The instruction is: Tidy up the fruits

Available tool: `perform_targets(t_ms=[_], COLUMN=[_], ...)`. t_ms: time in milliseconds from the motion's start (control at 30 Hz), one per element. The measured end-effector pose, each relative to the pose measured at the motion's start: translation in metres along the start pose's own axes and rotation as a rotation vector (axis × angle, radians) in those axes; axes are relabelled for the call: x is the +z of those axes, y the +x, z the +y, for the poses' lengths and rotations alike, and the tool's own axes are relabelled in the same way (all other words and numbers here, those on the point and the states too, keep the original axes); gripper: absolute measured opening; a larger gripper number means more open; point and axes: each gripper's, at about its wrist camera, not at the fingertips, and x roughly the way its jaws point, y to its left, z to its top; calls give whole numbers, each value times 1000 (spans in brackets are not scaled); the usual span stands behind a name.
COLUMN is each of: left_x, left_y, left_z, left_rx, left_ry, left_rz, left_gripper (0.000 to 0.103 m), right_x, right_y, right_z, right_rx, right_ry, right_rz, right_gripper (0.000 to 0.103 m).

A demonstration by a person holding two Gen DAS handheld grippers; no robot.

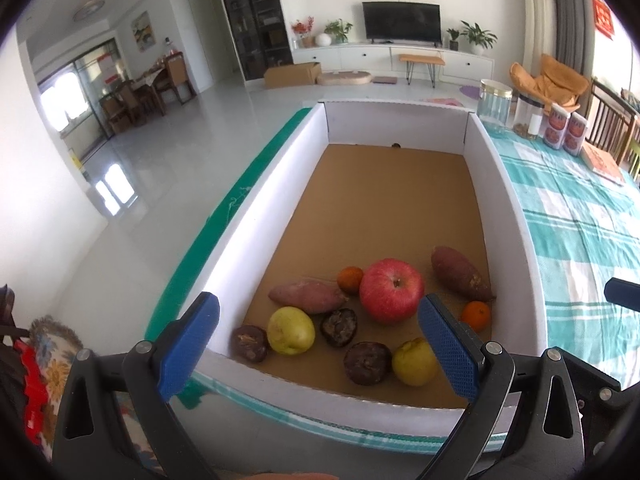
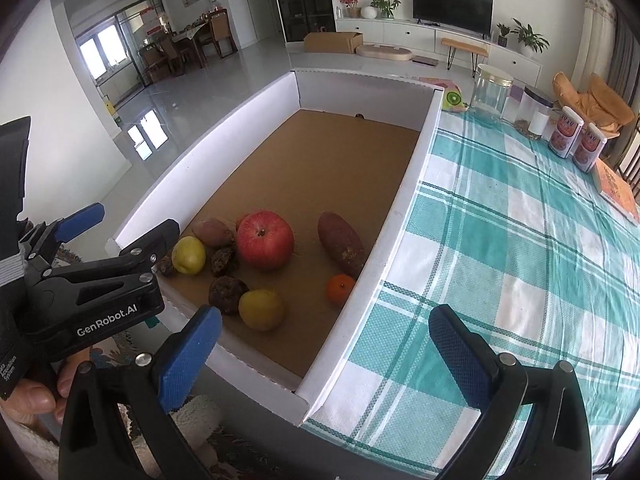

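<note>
Both the left gripper point(image 1: 318, 354) and right gripper point(image 2: 324, 354) gape wide, empty. Just ahead of the left one sits the red apple point(image 1: 391, 291) (probably firm, heavy, smooth); grasp across its middle.

Showing white walls and a plain brown floor on the box point(image 1: 500, 184); lying inside, a red, faintly streaked apple point(image 1: 391, 290), two yellow-green pears point(image 1: 291, 330), two orange tangerines point(image 1: 475, 315), two reddish-purple sweet potatoes point(image 1: 460, 273) and three dark brown wrinkled fruits point(image 1: 367, 363). Covering the table, a teal-and-white checked cloth point(image 2: 520, 248). Bearing blue dotted pads on black frames, the fingers point(image 2: 460, 356).
</note>
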Motion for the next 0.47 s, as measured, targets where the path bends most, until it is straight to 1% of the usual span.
perform_targets(t_ms=[233, 367, 467], left_x=[0, -1, -2], left_y=[2, 0, -6], left_z=[2, 6, 4], left_rx=[-15, -49, -29], left_ry=[1, -15, -1], left_rz=[8, 7, -17], left_gripper=[100, 100, 100], right_x=[2, 2, 4], right_y=[2, 2, 2], right_z=[5, 6, 8], right_rx=[-16, -10, -6], right_ry=[-15, -13, -19], right_rz=[6, 0, -4], right_gripper=[103, 103, 103])
